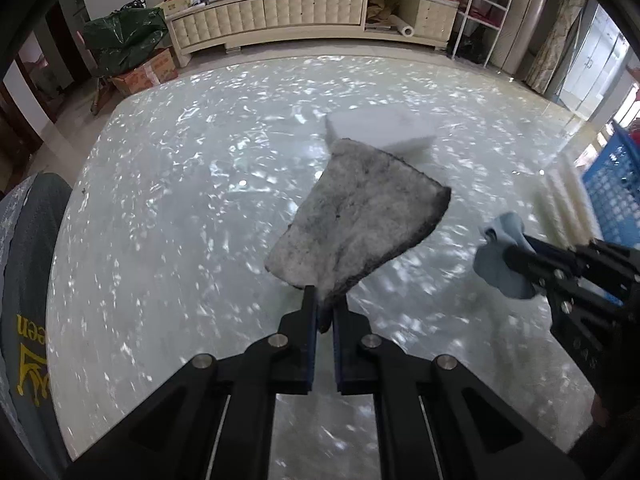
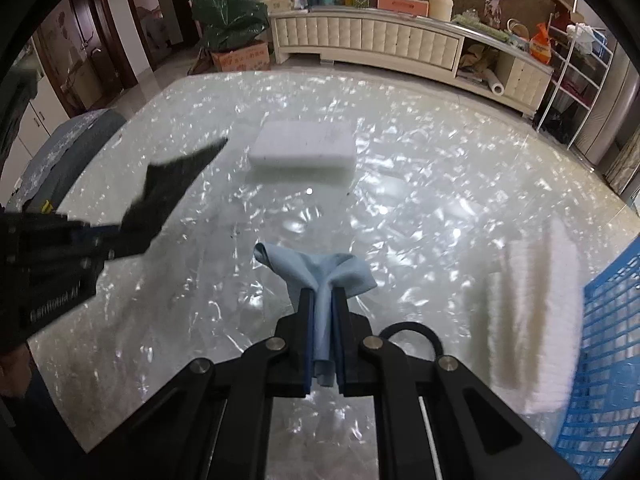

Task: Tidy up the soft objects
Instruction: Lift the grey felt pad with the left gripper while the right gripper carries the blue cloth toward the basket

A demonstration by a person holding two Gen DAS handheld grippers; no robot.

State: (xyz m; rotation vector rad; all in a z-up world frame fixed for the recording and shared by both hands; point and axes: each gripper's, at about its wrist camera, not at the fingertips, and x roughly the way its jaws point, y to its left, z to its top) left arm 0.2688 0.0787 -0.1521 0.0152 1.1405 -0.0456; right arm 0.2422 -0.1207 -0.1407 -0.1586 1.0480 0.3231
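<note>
Above the table (image 2: pixel 400 200), left hand-held gripper (image 1: pixel 324 312) clamps the grey pad (image 1: pixel 356 224), right hand-held gripper (image 2: pixel 322 308) pinches the blue cloth (image 2: pixel 316 272); carry both level to the blue basket (image 2: pixel 600 340), release inside.

Both grippers point steeply downward: the left gripper (image 1: pixel 325 300) has its fingers (image 1: pixel 309 320) pinched together, and the right gripper (image 2: pixel 322 300) is likewise clamped.

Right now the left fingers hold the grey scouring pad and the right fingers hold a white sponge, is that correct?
Not quite. The right fingers hold a light blue cloth, as the right wrist view shows; the white sponge lies on the table. The left fingers do hold the grey scouring pad.
</note>
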